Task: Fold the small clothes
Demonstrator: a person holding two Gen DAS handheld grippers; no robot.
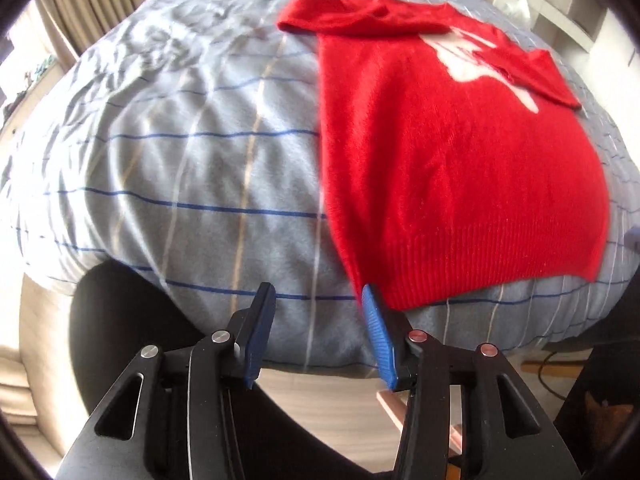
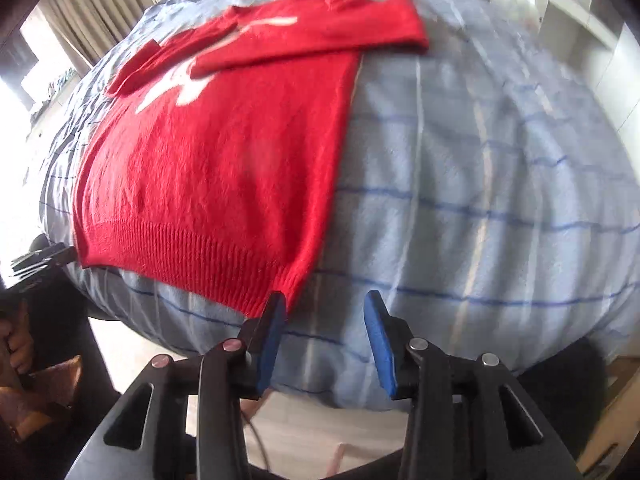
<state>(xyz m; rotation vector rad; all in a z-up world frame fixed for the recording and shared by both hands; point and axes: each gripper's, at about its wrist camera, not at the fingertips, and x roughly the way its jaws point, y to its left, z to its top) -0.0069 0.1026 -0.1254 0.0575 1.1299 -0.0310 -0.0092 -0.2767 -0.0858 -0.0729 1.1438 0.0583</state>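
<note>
On the bed (image 1: 168,184), near its front edge, a red sweater (image 1: 452,168) lies flat on a pale blue-grey cover crossed by thin dark-blue and cream lines. Both sleeves are folded inward across the chest, partly covering a white design (image 1: 464,60) on the front. The ribbed hem runs along the front edge of the bed, and the collar end points toward the far end, where curtains (image 1: 80,4) hang on the left and pale shelves (image 1: 560,4) stand on the right.

The left gripper (image 1: 318,300) sits at the front edge of the bed, by the hem corner on its own side of the sweater. Its fingers (image 1: 378,336) are spread apart with nothing between them; only the cover shows in the gap. One blue pad is just beside the hem corner, possibly touching it, though the blur hides whether it does.

The right gripper (image 2: 326,306) sits at the other hem corner of the sweater (image 2: 224,160). Its fingers (image 2: 378,340) are likewise spread, with bare cover between them, and the inner pad (image 2: 272,336) stands right at the tip of that corner without clamping it.

In the right wrist view, the black body of the left gripper (image 2: 38,264) shows at the far left, past the bed (image 2: 480,184), with part of a hand (image 2: 18,344) below it.
</note>
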